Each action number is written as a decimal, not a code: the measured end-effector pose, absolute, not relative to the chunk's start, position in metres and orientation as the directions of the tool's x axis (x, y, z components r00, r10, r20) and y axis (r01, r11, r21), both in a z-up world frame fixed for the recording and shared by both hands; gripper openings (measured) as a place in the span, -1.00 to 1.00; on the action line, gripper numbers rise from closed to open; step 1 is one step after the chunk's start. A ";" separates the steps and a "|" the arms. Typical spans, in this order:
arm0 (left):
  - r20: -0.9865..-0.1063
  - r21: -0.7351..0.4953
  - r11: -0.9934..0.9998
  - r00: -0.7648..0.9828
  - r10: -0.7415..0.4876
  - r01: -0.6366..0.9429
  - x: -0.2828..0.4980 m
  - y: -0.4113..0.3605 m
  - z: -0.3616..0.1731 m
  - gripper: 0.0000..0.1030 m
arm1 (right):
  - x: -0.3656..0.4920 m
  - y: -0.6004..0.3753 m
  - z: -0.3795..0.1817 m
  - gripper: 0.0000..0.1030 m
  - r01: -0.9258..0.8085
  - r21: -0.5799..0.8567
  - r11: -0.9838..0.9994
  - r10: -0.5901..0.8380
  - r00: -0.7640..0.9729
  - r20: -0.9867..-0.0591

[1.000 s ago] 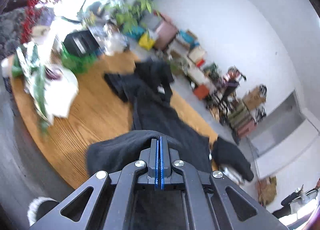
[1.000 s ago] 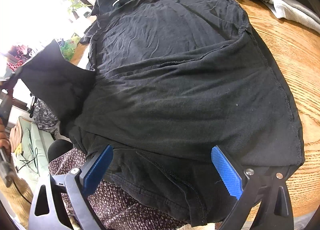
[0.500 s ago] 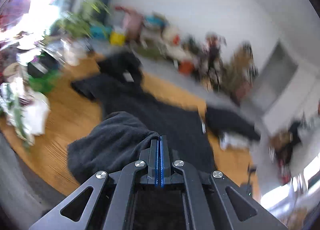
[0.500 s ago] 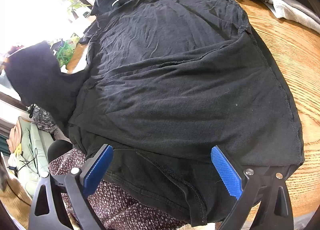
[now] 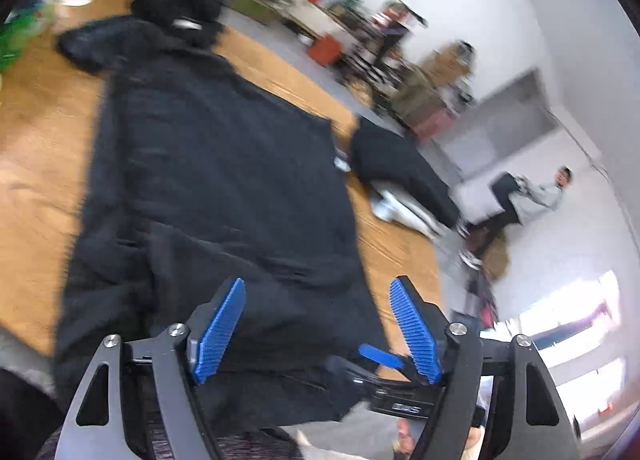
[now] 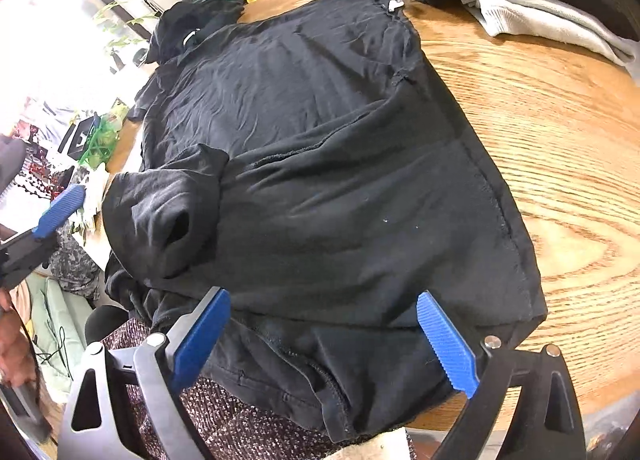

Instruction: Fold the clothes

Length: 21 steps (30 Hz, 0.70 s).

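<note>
A black T-shirt (image 6: 340, 148) lies spread on the round wooden table (image 6: 560, 140), its hem hanging over the near edge. One sleeve (image 6: 160, 220) rests folded inward on the shirt's left side. My left gripper (image 5: 316, 324) hovers over the shirt (image 5: 208, 164) near that edge; its jaws are opening and nothing is pressed between the blue pads. One of its fingers (image 6: 60, 212) shows at the left of the right wrist view. My right gripper (image 6: 324, 340) stands open above the hanging hem, holding nothing.
A stack of folded black and pale grey clothes (image 6: 520, 0) sits at the far right of the table. Another black garment (image 6: 192, 24) lies bunched beyond the collar. A green crate (image 6: 96, 140) stands at the left. A person (image 5: 532, 196) sits by the far wall.
The left gripper swung across over the shirt with the sleeve shut in its jaws, then opened; the sleeve now lies loose on the shirt. The right gripper stayed open and shifted slightly.
</note>
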<state>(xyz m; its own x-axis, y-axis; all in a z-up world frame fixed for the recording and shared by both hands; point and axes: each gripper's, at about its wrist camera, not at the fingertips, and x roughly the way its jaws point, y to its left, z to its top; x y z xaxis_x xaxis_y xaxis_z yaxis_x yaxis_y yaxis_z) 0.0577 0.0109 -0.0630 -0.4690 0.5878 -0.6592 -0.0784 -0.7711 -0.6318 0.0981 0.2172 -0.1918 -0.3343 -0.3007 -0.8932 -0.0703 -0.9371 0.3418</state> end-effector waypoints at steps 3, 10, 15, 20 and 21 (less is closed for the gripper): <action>-0.700 -0.591 -0.807 -0.502 0.507 0.010 0.061 -0.015 -0.067 0.48 | 0.094 0.209 -0.193 0.85 -0.051 0.343 -0.938 -0.310 -0.322 -0.894; -0.752 -0.568 -0.810 -0.491 0.439 0.147 0.062 -0.053 -0.096 0.48 | 0.093 0.196 -0.189 0.84 -0.010 0.337 -0.942 -0.316 -0.316 -0.895; -0.803 -0.505 -0.850 -0.443 0.399 0.150 0.056 -0.041 -0.113 0.48 | 0.094 0.197 -0.189 0.84 -0.018 0.332 -0.943 -0.310 -0.314 -0.898; -0.845 -0.447 -0.881 -0.395 0.360 0.153 0.054 -0.027 -0.129 0.27 | 0.094 0.198 -0.189 0.83 -0.021 0.335 -0.942 -0.312 -0.312 -0.897; -0.843 -0.457 -0.875 -0.388 0.372 0.156 0.054 -0.026 -0.132 -0.02 | 0.095 0.198 -0.188 0.84 -0.021 0.336 -0.942 -0.313 -0.314 -0.896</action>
<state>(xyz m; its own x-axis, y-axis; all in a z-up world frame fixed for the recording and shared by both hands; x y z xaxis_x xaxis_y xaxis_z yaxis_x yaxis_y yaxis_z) 0.0536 -0.0261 -0.1322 -0.3881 0.3716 -0.8434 0.1558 -0.8755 -0.4574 0.0945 0.1982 -0.1884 -0.3142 -0.3128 -0.8963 -0.0212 -0.9416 0.3360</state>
